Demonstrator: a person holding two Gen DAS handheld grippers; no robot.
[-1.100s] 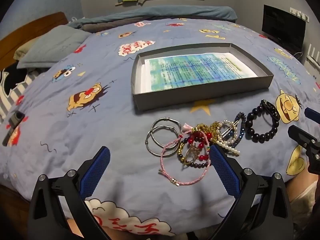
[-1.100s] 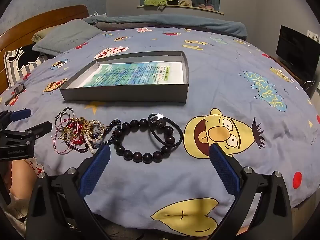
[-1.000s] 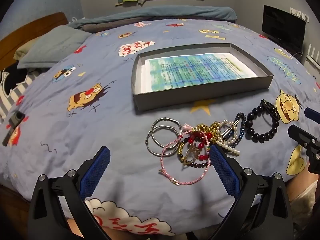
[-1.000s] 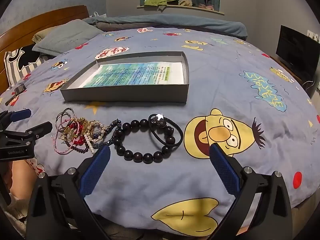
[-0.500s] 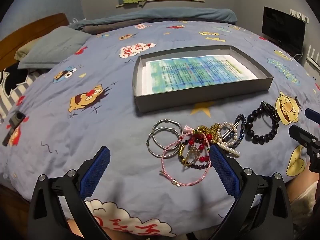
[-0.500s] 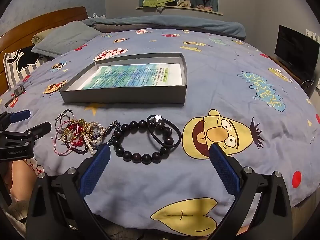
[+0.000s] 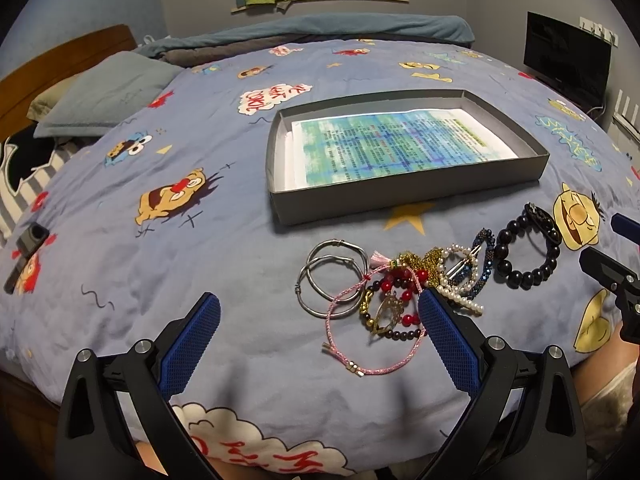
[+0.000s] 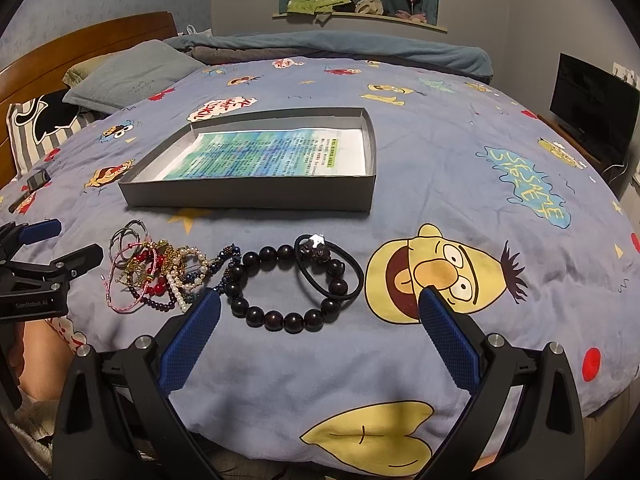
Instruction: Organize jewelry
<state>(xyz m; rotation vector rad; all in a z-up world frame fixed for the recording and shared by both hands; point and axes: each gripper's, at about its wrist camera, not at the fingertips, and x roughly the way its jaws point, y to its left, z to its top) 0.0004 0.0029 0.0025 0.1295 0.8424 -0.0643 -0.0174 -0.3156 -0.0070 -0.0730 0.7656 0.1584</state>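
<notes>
A pile of jewelry lies on the blue cartoon bedspread: silver bangles [image 7: 332, 276], a pink cord bracelet [image 7: 374, 368], red and gold bead strands [image 7: 394, 292], a pearl strand [image 7: 460, 298], a dark bead bracelet [image 8: 280, 286] and a black hair tie [image 8: 340, 280]. A grey shallow box [image 7: 404, 200] with a printed sheet inside sits behind them; it also shows in the right wrist view [image 8: 248, 196]. My left gripper [image 7: 318, 334] is open and empty just in front of the pile. My right gripper [image 8: 318, 334] is open and empty in front of the dark bead bracelet.
A grey pillow [image 7: 108, 92] and wooden headboard [image 8: 88, 40] lie at the far left. A small dark object [image 7: 26, 246] rests on the bedspread at left. A black monitor [image 8: 592, 96] stands at the right. A rolled blanket [image 8: 340, 50] lies along the far side.
Both grippers have shifted very slightly; the views rose a little. The jewelry and box have not moved, and both grippers stay open.
</notes>
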